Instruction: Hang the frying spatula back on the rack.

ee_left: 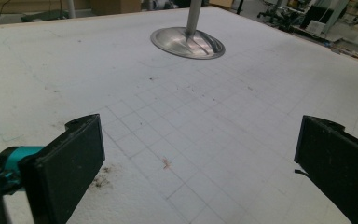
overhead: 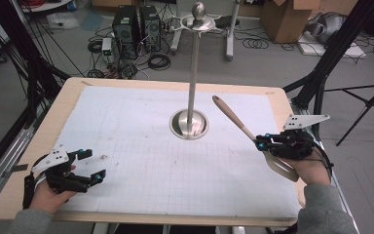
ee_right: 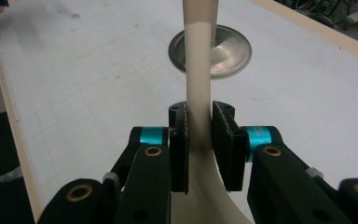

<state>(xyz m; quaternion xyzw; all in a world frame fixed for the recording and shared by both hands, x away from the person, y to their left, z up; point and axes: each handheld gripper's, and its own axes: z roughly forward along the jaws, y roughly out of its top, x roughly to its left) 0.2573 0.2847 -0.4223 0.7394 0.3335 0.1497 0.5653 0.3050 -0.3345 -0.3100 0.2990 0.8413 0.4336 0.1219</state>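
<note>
A: Right gripper view first: how do the jaws of the right gripper stand?
B: Closed on the neck of a wooden spatula, one black pad pressed on each side. The pale handle runs up and away from the jaws; the wider blade end flares out below them

A: And from the high view?
B: The right gripper is at the right edge of the table, held in the person's right hand. The spatula is off the surface, tilted: its handle slants up and to the left, its rounded tip pointing toward the stand, and its slotted blade hangs lower, over the hand

A: What stand?
B: A metal stand near the middle of the table: a thin upright pole on a round dished base, with a knob on top. The spatula tip is near the pole but apart from it

A: The other one?
B: The left gripper is at the lower left, low over the white gridded mat. Its jaws are spread wide with bare mat between them; they hold nothing

A: What's underneath?
B: The mat covers a wooden table
</note>
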